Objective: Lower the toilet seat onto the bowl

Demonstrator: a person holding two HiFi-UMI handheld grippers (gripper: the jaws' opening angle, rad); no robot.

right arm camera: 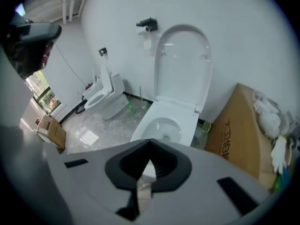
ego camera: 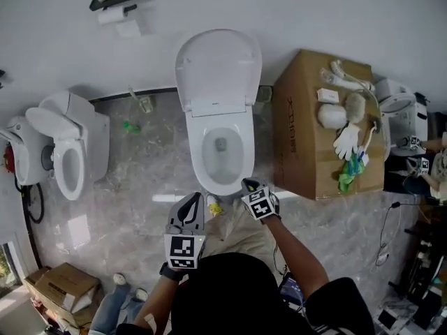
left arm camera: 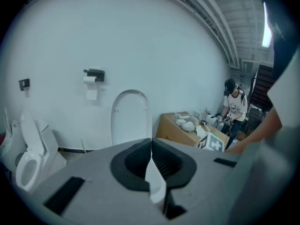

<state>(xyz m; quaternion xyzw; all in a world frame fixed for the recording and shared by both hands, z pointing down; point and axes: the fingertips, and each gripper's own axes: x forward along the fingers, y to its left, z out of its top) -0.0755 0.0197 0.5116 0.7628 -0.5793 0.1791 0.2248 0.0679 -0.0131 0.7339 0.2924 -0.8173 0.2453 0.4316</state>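
Seat up, both grippers short of the toilet, jaws together

The toilet seat (ego camera: 218, 65) stands raised against the wall behind the bowl (ego camera: 222, 180). The left gripper (ego camera: 189, 199) and right gripper (ego camera: 250, 185) hang at the bowl's near edge, both with jaws together on nothing. A push with shut jaws would likely tip the seat past balance and let it slam down. The cardboard box (ego camera: 307, 131) just beside the bowl may crowd the right gripper.
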